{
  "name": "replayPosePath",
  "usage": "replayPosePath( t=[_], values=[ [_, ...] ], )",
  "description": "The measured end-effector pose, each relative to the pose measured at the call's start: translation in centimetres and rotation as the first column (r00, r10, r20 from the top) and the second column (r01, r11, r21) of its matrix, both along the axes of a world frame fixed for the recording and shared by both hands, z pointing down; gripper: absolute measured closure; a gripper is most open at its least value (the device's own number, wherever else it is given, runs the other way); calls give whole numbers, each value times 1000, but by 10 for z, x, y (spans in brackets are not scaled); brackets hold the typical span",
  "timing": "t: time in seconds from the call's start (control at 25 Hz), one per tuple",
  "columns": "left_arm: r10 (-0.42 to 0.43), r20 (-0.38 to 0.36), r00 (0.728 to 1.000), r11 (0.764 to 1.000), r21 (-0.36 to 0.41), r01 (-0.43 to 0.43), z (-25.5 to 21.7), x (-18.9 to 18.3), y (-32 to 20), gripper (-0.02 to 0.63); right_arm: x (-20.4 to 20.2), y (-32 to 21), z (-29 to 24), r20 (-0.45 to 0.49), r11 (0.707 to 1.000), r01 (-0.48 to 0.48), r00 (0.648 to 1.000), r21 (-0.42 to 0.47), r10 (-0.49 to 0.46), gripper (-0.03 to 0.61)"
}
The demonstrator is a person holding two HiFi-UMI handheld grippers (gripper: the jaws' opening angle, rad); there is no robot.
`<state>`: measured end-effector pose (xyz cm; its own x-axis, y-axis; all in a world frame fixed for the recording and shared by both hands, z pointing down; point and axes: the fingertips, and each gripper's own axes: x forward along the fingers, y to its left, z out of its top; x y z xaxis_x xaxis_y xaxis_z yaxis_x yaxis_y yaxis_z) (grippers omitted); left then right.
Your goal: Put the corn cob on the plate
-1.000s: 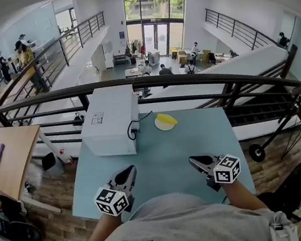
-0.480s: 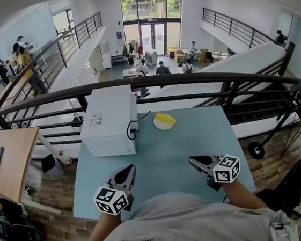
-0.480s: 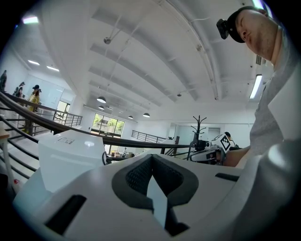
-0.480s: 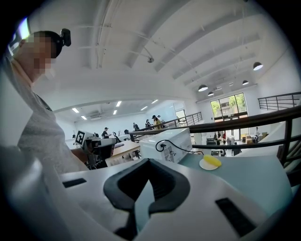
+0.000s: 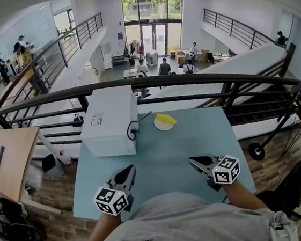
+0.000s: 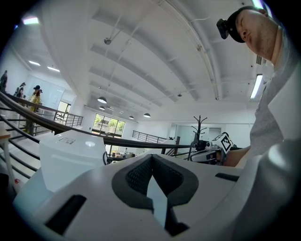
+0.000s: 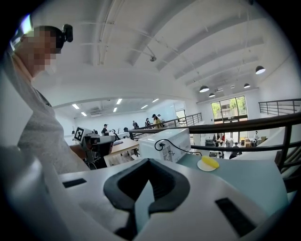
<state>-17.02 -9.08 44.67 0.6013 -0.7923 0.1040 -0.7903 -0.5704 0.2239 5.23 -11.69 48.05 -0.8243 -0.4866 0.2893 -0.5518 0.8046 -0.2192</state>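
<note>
The yellow corn cob (image 5: pixel 167 118) already lies on the small white plate (image 5: pixel 161 126) at the far edge of the pale blue tabletop (image 5: pixel 160 159), just right of a white box (image 5: pixel 110 119), so the task looks done. Your left tool (image 5: pixel 129 171) and right tool (image 5: pixel 194 161) hover at the near edge, each with jaws pressed together and gripping nothing. Any further move means a long forward reach. The middle is open, but the plate sits beside the far drop.
</note>
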Motion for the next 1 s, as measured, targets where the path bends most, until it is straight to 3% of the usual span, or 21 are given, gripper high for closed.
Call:
replayPosePath(
  t=[1.0],
  values=[
    [7,9,1000,1000,-17,-7,6,6,-3,604,1,-1,12,-27,1000,12,1000,-12,-12,561]
  ],
)
